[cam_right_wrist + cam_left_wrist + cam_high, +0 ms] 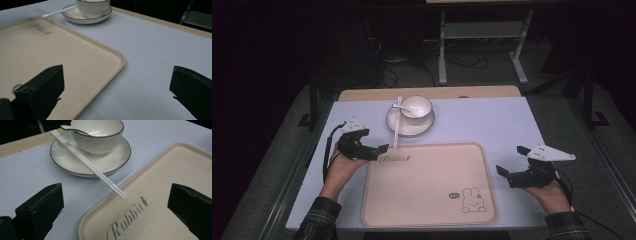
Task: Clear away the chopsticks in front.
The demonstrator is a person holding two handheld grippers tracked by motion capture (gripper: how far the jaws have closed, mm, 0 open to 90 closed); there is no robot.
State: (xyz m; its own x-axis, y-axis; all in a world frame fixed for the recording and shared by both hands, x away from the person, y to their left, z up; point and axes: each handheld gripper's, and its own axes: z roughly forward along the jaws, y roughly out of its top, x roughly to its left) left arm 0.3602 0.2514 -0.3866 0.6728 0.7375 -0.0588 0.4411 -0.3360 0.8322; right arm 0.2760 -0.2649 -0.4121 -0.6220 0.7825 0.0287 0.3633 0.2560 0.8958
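Both grippers, left point(371, 148) & right point(515, 163), jaws wide open w/ nothing held, flank tray point(430, 210); chopsticks point(397, 126) on saucer point(410, 125) at far left.

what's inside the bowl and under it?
Inside the bowl lies a white spoon, handle over the rim. The bowl stands on a saucer; chopsticks lean on that saucer. The saucer's centre is covered by the bowl.

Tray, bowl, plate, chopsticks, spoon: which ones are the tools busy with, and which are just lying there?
Near the tools:
left tool, open
right tool, open
tray
chopsticks, tips over the tray's rim

Just lying about:
bowl
plate
spoon in the bowl
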